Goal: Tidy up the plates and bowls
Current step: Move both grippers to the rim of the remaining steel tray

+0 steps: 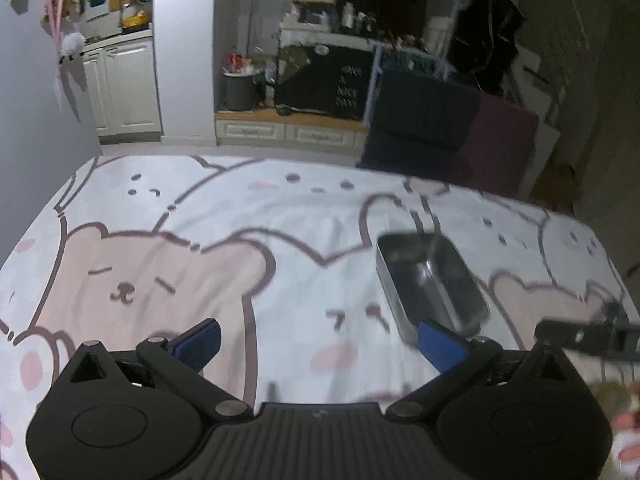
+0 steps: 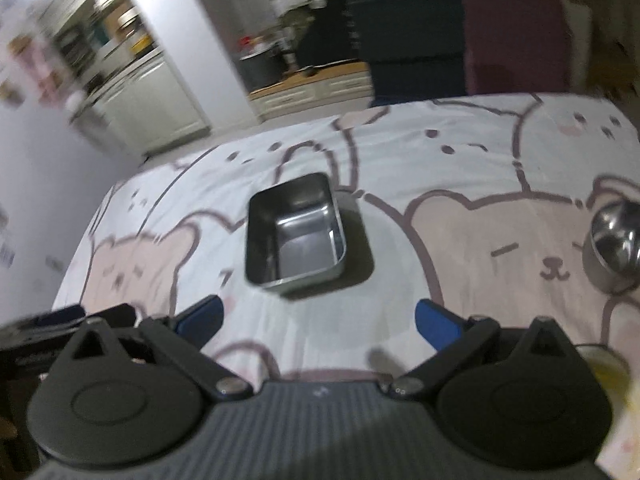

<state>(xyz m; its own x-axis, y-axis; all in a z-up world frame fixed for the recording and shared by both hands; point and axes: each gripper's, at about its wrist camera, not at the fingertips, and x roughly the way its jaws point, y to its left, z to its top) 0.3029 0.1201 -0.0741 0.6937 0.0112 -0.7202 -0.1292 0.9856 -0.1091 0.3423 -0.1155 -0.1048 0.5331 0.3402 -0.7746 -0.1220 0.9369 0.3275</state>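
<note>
A rectangular steel tray (image 2: 296,236) stands empty on the bear-print tablecloth (image 2: 460,152), just ahead of my right gripper (image 2: 318,322), which is open and empty. The tray also shows in the left wrist view (image 1: 432,284), ahead and right of my left gripper (image 1: 318,342), open and empty, its right fingertip close to the tray's near corner. A round steel bowl (image 2: 614,244) sits at the right edge of the right wrist view. The other gripper's dark body shows at the far right of the left view (image 1: 588,336) and the far left of the right view (image 2: 60,320).
The tablecloth (image 1: 160,264) covers the whole table. A yellowish object (image 2: 612,376) lies near the right gripper's right side. Beyond the far edge stand dark blue and maroon chairs (image 1: 452,128), white cabinets (image 1: 120,84) and cluttered shelves (image 1: 340,20).
</note>
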